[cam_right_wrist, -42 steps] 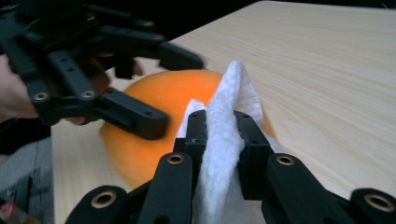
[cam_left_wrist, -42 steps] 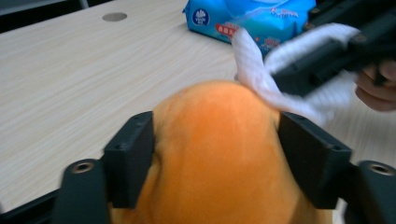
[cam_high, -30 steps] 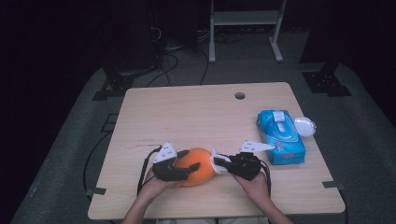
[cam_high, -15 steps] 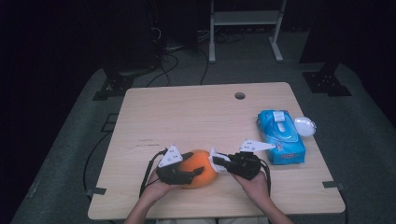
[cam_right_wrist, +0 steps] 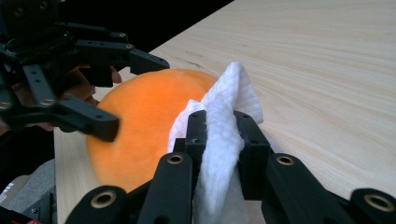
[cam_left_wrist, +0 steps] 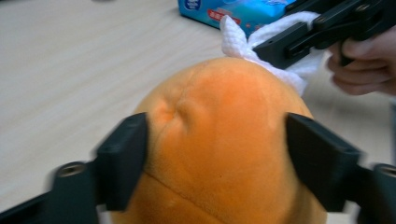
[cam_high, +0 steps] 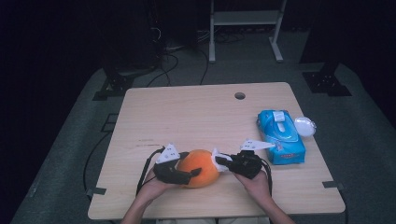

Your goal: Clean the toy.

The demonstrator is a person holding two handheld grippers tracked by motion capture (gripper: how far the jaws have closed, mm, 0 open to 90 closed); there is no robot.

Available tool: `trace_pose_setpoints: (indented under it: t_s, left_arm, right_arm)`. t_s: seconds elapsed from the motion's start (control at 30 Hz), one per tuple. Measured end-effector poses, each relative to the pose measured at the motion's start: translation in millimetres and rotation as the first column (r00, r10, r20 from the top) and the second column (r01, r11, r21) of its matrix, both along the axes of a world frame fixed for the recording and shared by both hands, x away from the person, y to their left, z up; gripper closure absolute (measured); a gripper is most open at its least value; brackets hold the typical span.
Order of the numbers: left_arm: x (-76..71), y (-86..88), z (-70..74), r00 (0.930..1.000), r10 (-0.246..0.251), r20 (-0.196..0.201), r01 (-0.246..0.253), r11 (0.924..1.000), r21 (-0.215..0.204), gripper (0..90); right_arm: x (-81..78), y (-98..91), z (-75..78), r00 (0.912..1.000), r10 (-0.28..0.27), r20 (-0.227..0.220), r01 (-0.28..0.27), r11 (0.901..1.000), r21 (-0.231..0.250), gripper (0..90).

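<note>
Table (cam_high: 196, 116) is carrying a fuzzy orange ball (cam_high: 198, 167) at its near edge and a blue wipes pack (cam_high: 280, 136) to the right, a layout the high view is giving while the gripper views are giving contact detail. Left gripper (cam_left_wrist: 215, 144), coming in from the near left, is clamping the ball across its soft seamed sides. Right gripper (cam_right_wrist: 222, 135), reaching leftward, is pinching a white textured cloth (cam_right_wrist: 224, 126) and pressing it against the ball's right side.
</note>
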State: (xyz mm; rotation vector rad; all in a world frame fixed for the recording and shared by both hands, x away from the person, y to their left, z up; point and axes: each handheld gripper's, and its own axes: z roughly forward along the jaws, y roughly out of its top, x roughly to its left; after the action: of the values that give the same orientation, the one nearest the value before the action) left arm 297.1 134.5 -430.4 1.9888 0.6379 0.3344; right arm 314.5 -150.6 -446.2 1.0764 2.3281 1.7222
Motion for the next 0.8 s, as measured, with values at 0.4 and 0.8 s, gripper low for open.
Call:
trace_pose_setpoints:
  t_s: [0.4, 0.8]
  left_arm:
    - [-3.3, -19.7, 7.2, 0.9974, -0.016, 0.071, 0.019, 0.9993, -0.031, 21.1]
    - [-7.4, -25.8, 7.1, 0.9953, -0.050, 0.083, 0.047, 0.9984, 0.031, 24.1]
  right_arm:
    - [-4.9, 0.8, 11.6, 0.9977, 0.009, 0.067, -0.008, 0.9998, -0.020, 76.9]
    - [-14.7, 13.0, 25.1, 0.9879, 0.048, 0.148, -0.040, 0.9975, -0.058, 76.9]
